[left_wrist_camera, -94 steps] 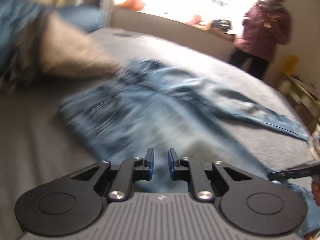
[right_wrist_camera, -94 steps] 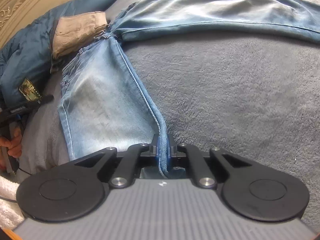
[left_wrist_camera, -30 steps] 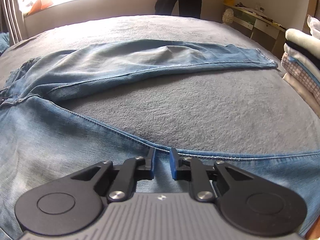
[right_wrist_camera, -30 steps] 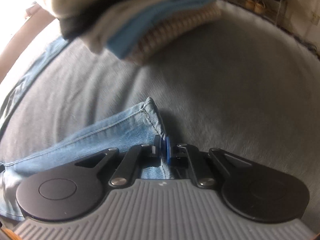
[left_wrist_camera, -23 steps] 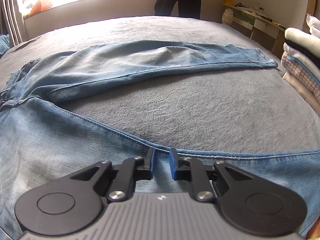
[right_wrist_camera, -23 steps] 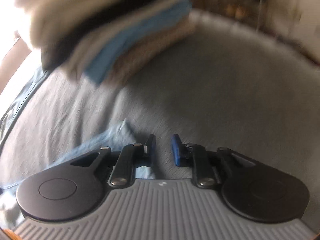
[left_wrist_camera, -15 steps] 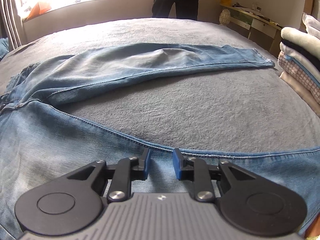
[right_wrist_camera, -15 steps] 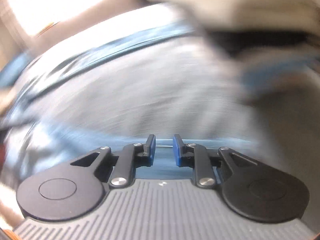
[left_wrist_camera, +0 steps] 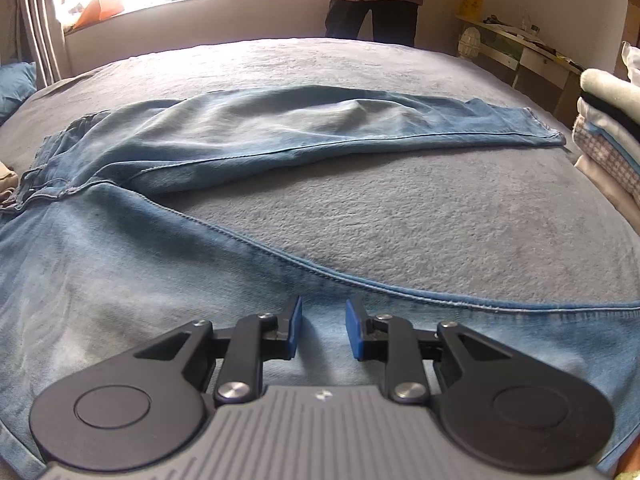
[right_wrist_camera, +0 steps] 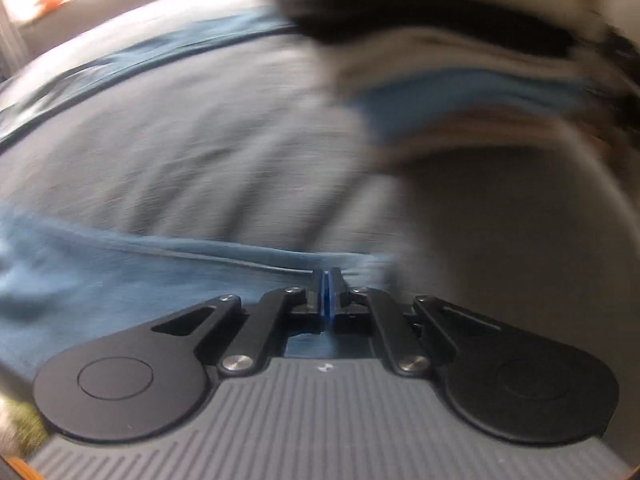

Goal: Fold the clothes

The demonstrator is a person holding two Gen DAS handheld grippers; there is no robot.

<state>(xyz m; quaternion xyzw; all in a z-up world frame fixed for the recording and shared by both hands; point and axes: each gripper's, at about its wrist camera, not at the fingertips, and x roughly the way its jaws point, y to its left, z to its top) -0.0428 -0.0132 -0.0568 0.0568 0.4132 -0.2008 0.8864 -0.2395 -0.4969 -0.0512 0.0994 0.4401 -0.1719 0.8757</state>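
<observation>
The left claw (left_wrist_camera: pixel 322 330), its blue pads parted with nothing between them, hovers over the near leg of the faded light-blue denim jeans (left_wrist_camera: pixel 120 276), which lie spread on the grey fleece bed cover (left_wrist_camera: pixel 400 208); the far leg stretches across ahead of it, and a stack of folded clothes (left_wrist_camera: pixel 608 120) sits to its right. The right claw (right_wrist_camera: pixel 327 292) has its pads pressed together at the near leg's seam edge (right_wrist_camera: pixel 240 258), though blur hides whether cloth is pinched.

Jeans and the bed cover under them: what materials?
Jeans: looks like denim, light-blue faded wash, with stitched double seams along the leg edges. Bed cover: likely fleece or plush, grey and matte, with a short nubby pile; exact fibre can't be told.
</observation>
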